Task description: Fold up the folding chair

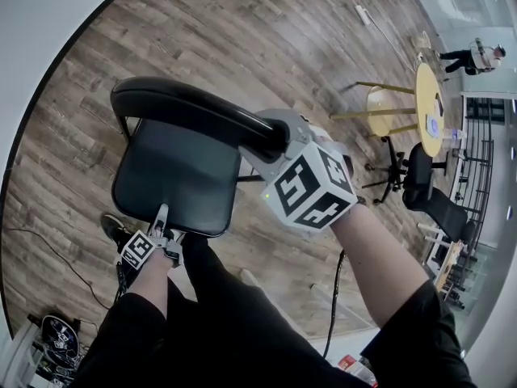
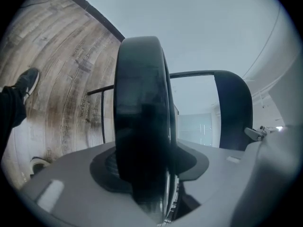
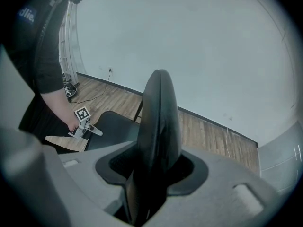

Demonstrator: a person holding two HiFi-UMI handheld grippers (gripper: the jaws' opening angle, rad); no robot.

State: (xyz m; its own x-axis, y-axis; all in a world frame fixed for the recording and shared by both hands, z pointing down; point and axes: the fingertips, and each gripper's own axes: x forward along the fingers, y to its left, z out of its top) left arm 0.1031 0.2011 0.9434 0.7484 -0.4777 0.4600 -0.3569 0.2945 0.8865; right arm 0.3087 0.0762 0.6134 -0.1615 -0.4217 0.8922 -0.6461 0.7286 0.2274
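The folding chair stands unfolded on the wood floor, with a black seat (image 1: 174, 180) and a black backrest (image 1: 186, 111). My left gripper (image 1: 161, 215) is at the seat's near edge. In the left gripper view that edge (image 2: 142, 103) fills the gap of the left gripper (image 2: 144, 174), both pads against it, with the backrest (image 2: 234, 112) beyond. My right gripper (image 1: 271, 140) is shut on the backrest's right end. In the right gripper view the backrest (image 3: 158, 122) stands upright between the pads of the right gripper (image 3: 154, 174); the seat (image 3: 116, 126) and left gripper (image 3: 87, 129) lie below.
A round yellow table (image 1: 428, 107) and a wooden stool (image 1: 380, 107) stand at the far right, with a black office chair (image 1: 420, 184) nearer. A person (image 1: 477, 55) is far off. A cable (image 1: 48, 253) trails on the floor at left. My shoe (image 1: 113, 229) is beside the seat.
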